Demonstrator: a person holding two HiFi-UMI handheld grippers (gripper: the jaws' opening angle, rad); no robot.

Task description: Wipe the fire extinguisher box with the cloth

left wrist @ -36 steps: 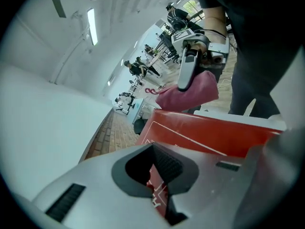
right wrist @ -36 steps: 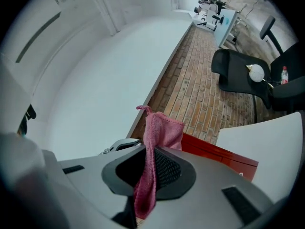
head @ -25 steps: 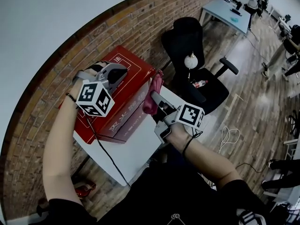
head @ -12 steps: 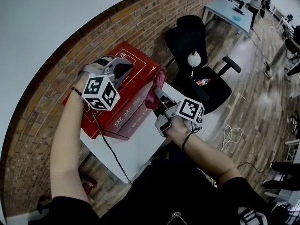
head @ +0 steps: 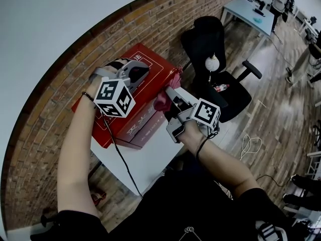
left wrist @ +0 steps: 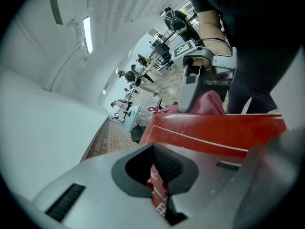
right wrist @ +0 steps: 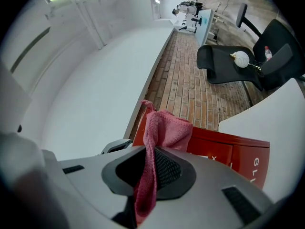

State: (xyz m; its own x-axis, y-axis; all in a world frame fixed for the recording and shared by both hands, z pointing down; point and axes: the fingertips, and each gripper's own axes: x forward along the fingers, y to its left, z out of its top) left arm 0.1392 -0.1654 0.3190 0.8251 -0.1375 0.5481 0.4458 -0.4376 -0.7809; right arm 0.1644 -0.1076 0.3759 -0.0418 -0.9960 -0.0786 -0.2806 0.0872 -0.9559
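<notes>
The red fire extinguisher box lies on a white table against the brick wall. My left gripper rests shut on the box's top, nothing between its fingers; in the left gripper view its tips press on the red lid. My right gripper is shut on a pink cloth, holding it against the box's right end near the top edge. In the right gripper view the cloth hangs pinched between the jaws in front of the box.
A black office chair stands just beyond the table's right corner, with a white ball and a small bottle on it. A black cable trails from the left gripper across the table. Desks and people are far off at the upper right.
The right gripper with the cloth has edged slightly along the box's right end. The left gripper stays put on the lid. The head camera has shifted a little.
</notes>
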